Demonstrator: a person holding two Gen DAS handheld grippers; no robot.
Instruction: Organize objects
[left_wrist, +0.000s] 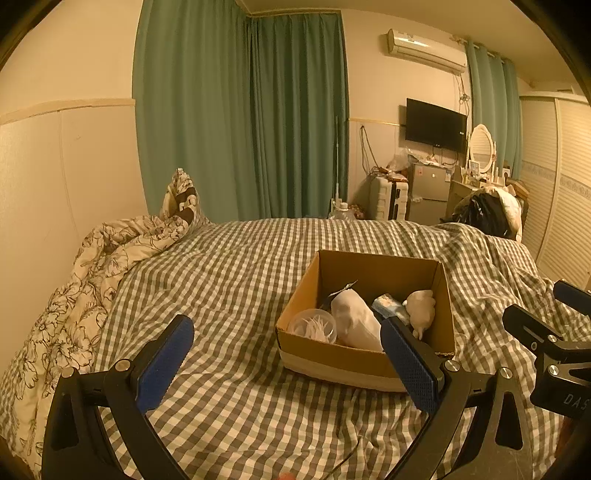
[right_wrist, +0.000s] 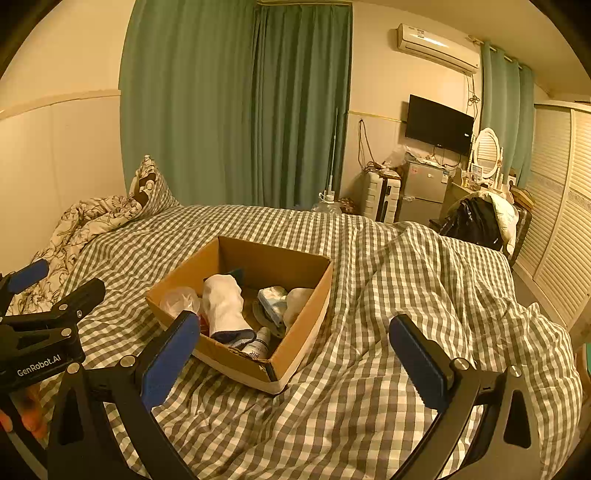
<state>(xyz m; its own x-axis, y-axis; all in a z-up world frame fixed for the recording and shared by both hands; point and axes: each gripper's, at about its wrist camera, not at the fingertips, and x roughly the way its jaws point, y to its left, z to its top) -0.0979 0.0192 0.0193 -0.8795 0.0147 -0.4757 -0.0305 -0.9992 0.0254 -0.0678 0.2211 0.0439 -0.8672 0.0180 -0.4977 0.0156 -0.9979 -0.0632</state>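
An open cardboard box (left_wrist: 299, 299) sits on the checked bed cover; it also shows in the right wrist view (right_wrist: 303, 325). Inside lie a white sock (right_wrist: 223, 306), a clear plastic cup (left_wrist: 314, 325), a blue-white packet (right_wrist: 273, 299), a pale soft lump (left_wrist: 421, 306) and a small bottle (right_wrist: 258, 345). My left gripper (left_wrist: 288, 363) is open and empty, held just short of the box's near left side. My right gripper (right_wrist: 295, 363) is open and empty, near the box's front right corner.
The checked bed cover (right_wrist: 369, 406) lies rumpled around the box. A floral quilt and pillow (left_wrist: 110, 254) are heaped at the left by the wall. Green curtains (left_wrist: 240, 110), a fridge (right_wrist: 424, 192), a wall TV, and a chair with clothes (right_wrist: 476, 221) stand beyond the bed.
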